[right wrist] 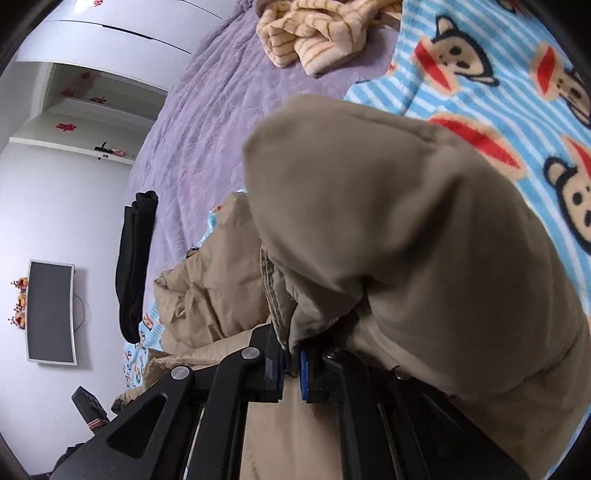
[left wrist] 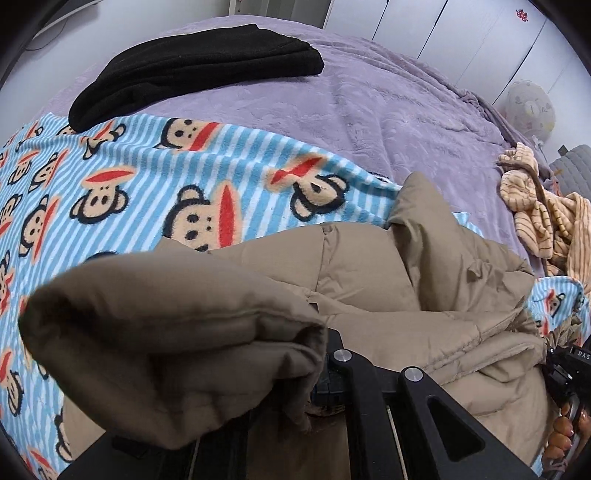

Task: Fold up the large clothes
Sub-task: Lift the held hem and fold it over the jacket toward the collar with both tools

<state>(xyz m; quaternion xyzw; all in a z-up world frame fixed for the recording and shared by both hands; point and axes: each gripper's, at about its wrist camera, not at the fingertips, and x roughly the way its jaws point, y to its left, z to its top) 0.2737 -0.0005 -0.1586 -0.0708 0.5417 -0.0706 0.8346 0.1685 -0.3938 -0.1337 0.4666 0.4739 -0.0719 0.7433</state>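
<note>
A bulge of coat [left wrist: 173, 354] hides the left gripper's [left wrist: 325, 373] fingertips; both it and the right gripper [right wrist: 291, 365] are clamped on coat fabric draping over the fingers

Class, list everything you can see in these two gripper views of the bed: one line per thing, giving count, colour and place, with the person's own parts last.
jacket: one, tan, padded, on the blanket, an edge pinched in each gripper
blanket: one, blue-and-white striped with monkey faces, spread on the bedspread
bedspread: one, purple, covering the bed
black garment: one, black, folded, at the bed's far edge, partly on the blanket
striped garment: one, cream with brown stripes, crumpled beside the blanket
screen: one, dark with white frame, on the wall
wardrobe: one, white, beyond the bed
left gripper: one, black, shut on jacket
right gripper: one, black with blue pads, shut on jacket
hand: one, on the right gripper's handle
</note>
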